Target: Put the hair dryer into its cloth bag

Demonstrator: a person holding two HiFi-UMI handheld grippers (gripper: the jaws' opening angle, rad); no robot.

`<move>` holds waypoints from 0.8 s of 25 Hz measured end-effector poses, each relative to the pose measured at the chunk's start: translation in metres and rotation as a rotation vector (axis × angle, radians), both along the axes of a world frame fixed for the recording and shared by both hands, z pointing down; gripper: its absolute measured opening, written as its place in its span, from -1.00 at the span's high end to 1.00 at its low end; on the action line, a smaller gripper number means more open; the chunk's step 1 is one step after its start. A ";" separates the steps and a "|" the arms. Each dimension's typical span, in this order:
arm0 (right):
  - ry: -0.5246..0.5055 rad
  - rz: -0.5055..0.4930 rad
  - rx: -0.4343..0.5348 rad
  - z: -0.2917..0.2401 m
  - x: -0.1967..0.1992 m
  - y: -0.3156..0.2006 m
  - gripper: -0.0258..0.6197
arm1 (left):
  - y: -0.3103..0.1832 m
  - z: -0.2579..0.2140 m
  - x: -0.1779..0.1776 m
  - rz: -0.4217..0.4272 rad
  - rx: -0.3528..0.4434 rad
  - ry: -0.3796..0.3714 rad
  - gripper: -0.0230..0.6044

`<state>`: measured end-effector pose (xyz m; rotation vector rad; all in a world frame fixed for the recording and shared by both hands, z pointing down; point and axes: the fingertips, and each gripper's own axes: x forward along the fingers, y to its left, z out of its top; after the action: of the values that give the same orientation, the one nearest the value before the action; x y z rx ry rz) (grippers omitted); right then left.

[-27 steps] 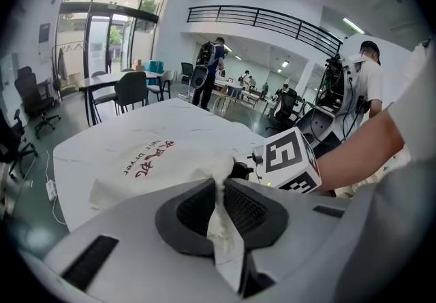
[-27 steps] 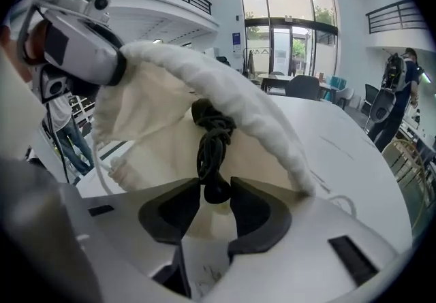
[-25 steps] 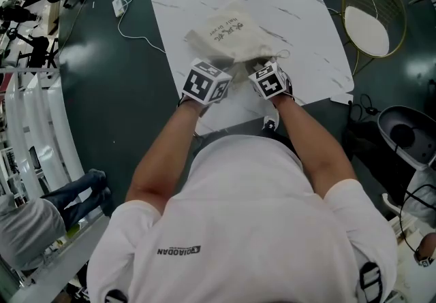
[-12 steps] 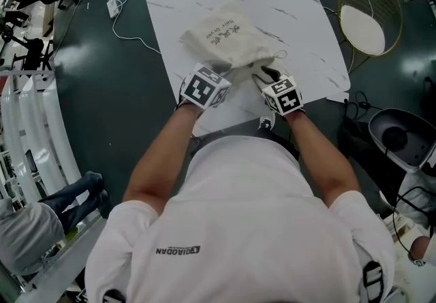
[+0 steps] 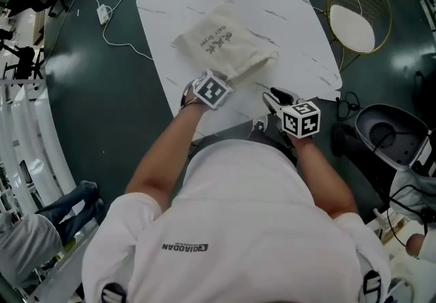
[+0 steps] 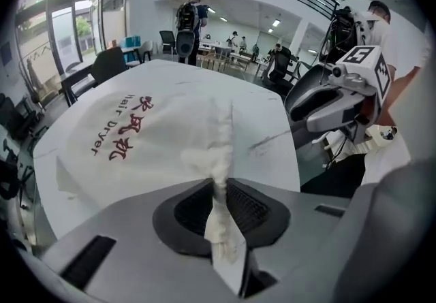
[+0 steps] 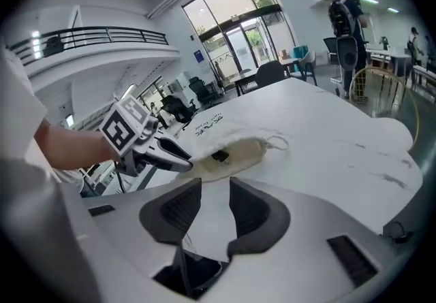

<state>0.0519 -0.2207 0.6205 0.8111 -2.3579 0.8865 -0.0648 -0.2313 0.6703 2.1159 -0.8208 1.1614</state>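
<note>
Bag point(image 5: 221, 46) lies flat on the white table point(image 5: 293, 16), its printed side up and its mouth turned towards the person's edge. Its drawstring point(image 7: 278, 141) loops out onto the tabletop at the mouth. In the right gripper view the mouth gapes a little and a small dark part point(image 7: 219, 156) shows inside; whether that is the dryer I cannot tell for sure. The left gripper point(image 6: 221, 189) is at the near edge of the bag, tilted steeply down. A bunched fold of the cloth runs between its pads point(image 6: 255, 210), which pinch it, though the jaws have just been opening somewhat. The right gripper point(image 7: 212, 193) hangs apart from the bag, over the table's near right edge, level with the person's waist. Its jaws stand spread with nothing between them and have just been closing slightly. A round gold-framed chair point(image 5: 360, 19) stands on the dark floor beyond the table's right side
</note>
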 end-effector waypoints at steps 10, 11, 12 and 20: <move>-0.001 0.066 0.031 -0.024 -0.002 0.011 0.46 | 0.003 0.028 0.001 0.043 -0.013 0.008 0.52; 0.005 0.074 0.034 -0.024 -0.003 0.013 0.46 | 0.004 0.027 0.002 0.056 -0.005 0.013 0.48; 0.012 0.082 0.038 -0.025 -0.004 0.014 0.46 | 0.005 0.025 0.001 0.067 0.006 0.023 0.47; 0.040 0.099 0.094 -0.036 -0.035 0.031 0.53 | 0.022 -0.023 -0.024 0.056 0.093 0.169 0.65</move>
<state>0.0173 -0.1896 0.5844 0.9820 -2.3567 0.7958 -0.0891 -0.2093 0.6477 2.2907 -0.7543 0.9725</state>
